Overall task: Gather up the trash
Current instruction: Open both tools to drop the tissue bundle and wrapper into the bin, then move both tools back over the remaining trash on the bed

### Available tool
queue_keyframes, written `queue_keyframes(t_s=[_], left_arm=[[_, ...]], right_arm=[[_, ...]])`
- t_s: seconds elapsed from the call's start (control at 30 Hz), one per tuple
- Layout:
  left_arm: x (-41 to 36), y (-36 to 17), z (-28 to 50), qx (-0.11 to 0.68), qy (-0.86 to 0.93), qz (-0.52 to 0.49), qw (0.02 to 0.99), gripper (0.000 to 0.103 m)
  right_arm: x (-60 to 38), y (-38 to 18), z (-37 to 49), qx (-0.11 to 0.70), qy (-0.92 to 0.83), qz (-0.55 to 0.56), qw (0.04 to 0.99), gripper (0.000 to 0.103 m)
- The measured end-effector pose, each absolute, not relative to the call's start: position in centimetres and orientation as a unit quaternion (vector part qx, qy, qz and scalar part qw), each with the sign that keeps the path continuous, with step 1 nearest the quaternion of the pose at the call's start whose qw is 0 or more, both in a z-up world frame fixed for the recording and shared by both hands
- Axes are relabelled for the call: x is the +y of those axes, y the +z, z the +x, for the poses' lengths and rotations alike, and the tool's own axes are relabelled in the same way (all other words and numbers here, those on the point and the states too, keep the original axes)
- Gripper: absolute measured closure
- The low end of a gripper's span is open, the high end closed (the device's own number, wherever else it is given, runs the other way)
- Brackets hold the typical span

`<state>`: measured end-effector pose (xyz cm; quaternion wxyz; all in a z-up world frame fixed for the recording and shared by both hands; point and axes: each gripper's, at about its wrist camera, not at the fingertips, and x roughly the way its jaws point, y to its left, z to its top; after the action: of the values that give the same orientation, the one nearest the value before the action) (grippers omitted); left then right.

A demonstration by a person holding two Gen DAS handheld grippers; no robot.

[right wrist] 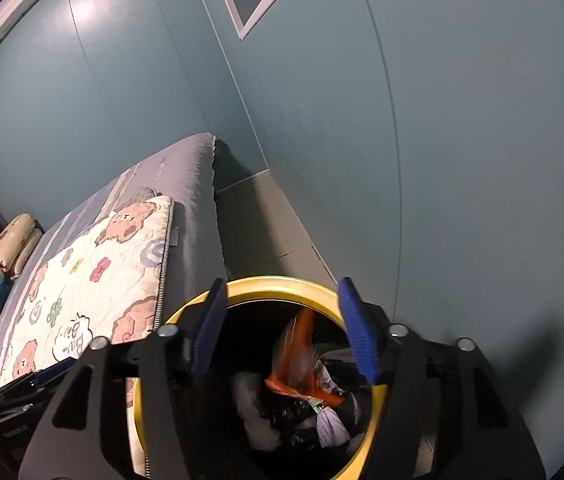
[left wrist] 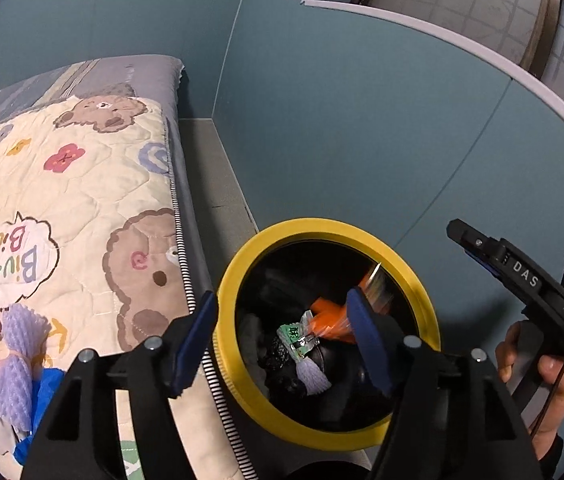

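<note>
Hovering over the yellow-rimmed bin (right wrist: 266,284), the right gripper (right wrist: 282,328) gapes wide above a blurred orange wrapper (right wrist: 298,356). Beside the bed (left wrist: 82,184), the left gripper (left wrist: 282,336) is spread wide and empty over the same bin.

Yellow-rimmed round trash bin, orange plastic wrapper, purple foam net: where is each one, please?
Yellow-rimmed round trash bin (left wrist: 238,376), left wrist view, left rim.
Orange plastic wrapper (left wrist: 324,306), left wrist view, upper end.
Purple foam net (left wrist: 16,384), left wrist view, middle, on the quilt.
</note>
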<state>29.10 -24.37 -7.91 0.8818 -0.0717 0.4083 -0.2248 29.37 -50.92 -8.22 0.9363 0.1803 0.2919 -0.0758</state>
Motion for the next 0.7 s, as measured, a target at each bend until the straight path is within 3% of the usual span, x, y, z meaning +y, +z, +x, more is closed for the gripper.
queue_keyframes(t_s=[0.43,0.7], left_arm=[[-18.2,-7.8,27.8,0.4,-0.178,-0.084,0.895,0.025],[-13.7,-5.8,26.2,0.375,-0.149,-0.096,0.91,0.019]], right_arm=[[-46.9,-9.8,27.7,0.319,-0.013,0.183,0.93,0.042],[-43.0,-7.4,26.4,0.306,0.026,0.16,0.938,0.041]])
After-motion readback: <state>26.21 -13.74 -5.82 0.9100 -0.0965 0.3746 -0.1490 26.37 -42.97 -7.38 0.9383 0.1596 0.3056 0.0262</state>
